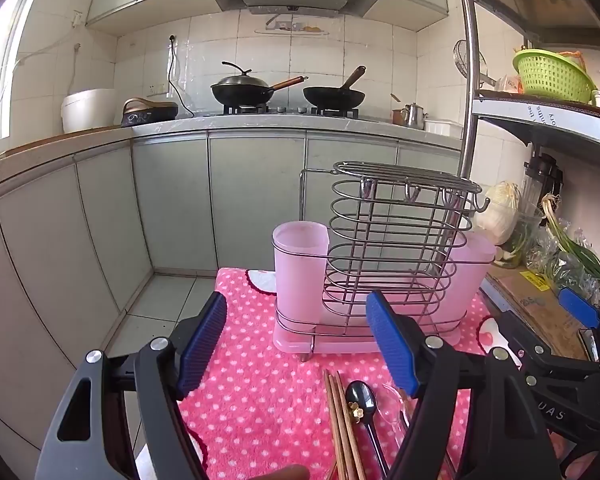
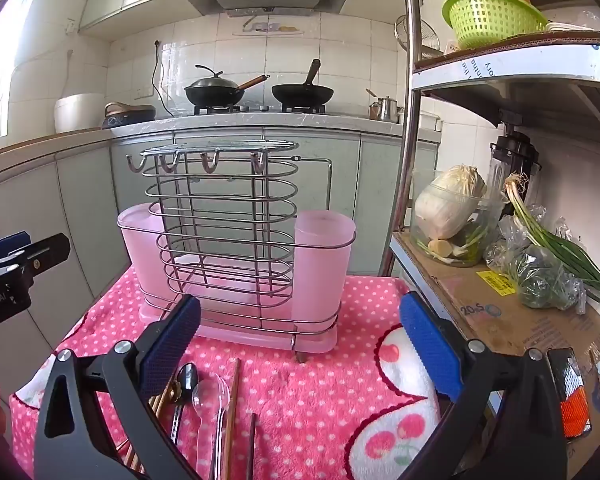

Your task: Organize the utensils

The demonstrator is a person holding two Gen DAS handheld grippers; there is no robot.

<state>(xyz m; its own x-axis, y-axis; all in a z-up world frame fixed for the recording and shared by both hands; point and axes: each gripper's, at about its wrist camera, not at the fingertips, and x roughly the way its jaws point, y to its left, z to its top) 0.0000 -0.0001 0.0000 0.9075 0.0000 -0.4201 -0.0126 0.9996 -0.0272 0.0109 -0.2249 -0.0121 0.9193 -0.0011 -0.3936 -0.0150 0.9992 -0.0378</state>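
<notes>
In the left wrist view, the left gripper hung released with nothing between its pads, just short of the wire utensil rack. Wooden chopsticks and a black spoon lay on the pink dotted cloth in front of the rack.

In the right wrist view, the right gripper also stood released and empty before the rack, with a clear plastic spoon on the cloth in front of the rack.

A hot-pink cloth with white polka dots and a white patch of red cherries covers the table. The silvery wire rack holds two pale, frosted pink cups on a pink tray. Brown wooden chopsticks, a black spoon and a clear spoon lie there. Both grippers carry ribbed blue pads on black arms. A lime-green colander sits above.
</notes>
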